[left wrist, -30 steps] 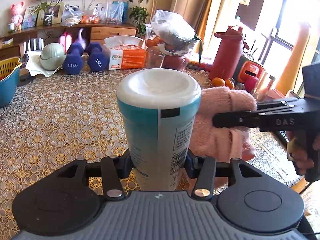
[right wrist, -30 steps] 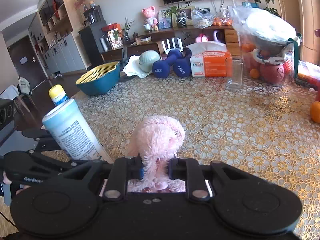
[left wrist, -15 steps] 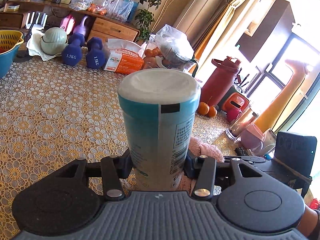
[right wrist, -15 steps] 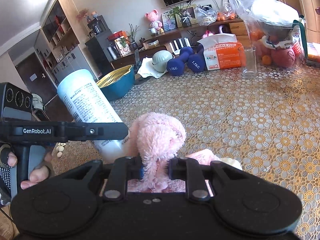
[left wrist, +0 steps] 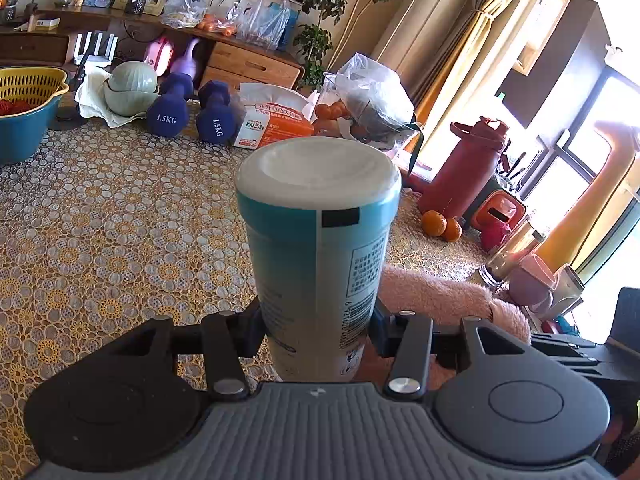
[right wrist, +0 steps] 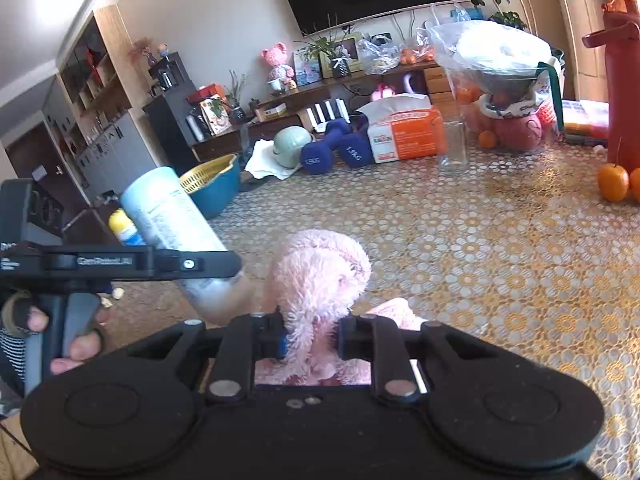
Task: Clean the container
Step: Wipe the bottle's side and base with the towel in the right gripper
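Note:
A tall blue-and-white container [left wrist: 318, 248] with a white lid is held off the table, my left gripper [left wrist: 316, 332] shut on its lower body. In the right wrist view the same container [right wrist: 176, 236] leans to the upper left, with the left gripper [right wrist: 224, 266] across it. My right gripper [right wrist: 311, 338] is shut on a fluffy pink cloth [right wrist: 320, 276]. The cloth sits right beside the container's bottom end. In the left wrist view the pink cloth [left wrist: 444, 300] shows low on the right, behind the container.
The table carries a gold floral lace cover [right wrist: 500, 248]. At its far side stand two blue dumbbells [left wrist: 192, 114], an orange tissue box [left wrist: 272, 128], a blue and yellow basket [left wrist: 24, 112] and bagged fruit [left wrist: 368, 100]. A red flask [left wrist: 464, 176] and oranges [left wrist: 440, 226] sit to the right.
The container has tilted further and its bottom end has come closer to the pink cloth. The left gripper's view has swung slightly left; the cloth shows more beside the container.

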A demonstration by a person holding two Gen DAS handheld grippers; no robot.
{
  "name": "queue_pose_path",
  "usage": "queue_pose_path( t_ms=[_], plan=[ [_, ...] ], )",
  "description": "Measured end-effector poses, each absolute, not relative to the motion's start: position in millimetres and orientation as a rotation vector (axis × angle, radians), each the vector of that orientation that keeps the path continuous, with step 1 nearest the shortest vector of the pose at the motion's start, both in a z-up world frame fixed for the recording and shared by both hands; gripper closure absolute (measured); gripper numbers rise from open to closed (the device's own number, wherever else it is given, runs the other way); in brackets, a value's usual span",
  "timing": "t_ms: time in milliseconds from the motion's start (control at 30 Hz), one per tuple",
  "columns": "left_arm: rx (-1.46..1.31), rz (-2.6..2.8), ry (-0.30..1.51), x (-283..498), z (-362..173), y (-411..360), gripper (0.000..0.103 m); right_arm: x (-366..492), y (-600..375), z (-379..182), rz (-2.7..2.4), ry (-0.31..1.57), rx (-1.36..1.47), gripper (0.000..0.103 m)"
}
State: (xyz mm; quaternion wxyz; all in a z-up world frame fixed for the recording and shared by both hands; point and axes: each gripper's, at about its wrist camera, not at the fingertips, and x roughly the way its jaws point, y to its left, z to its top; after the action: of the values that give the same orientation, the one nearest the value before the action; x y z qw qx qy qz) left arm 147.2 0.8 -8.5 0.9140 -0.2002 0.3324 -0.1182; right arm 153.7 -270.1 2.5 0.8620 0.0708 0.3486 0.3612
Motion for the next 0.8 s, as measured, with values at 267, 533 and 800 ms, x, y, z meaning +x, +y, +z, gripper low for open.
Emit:
queue_pose_path(
  t_ms=[267, 533, 800],
  plan=[
    [-0.405, -0.257, 0.684, 141, -5, -8, 0.054, 144, -246, -10, 0.808, 0.791, 0.161, 0.084],
    [-0.388, -0.266, 0.694, 135, -5, -12, 0.054, 146, -234, -15, 0.753, 0.787, 0.032, 0.084],
    [-0.362, -0.269, 0.687, 130, -4, -14, 0.054, 148, -231, -18, 0.699, 0.762, -0.134, 0.084]
  ],
)
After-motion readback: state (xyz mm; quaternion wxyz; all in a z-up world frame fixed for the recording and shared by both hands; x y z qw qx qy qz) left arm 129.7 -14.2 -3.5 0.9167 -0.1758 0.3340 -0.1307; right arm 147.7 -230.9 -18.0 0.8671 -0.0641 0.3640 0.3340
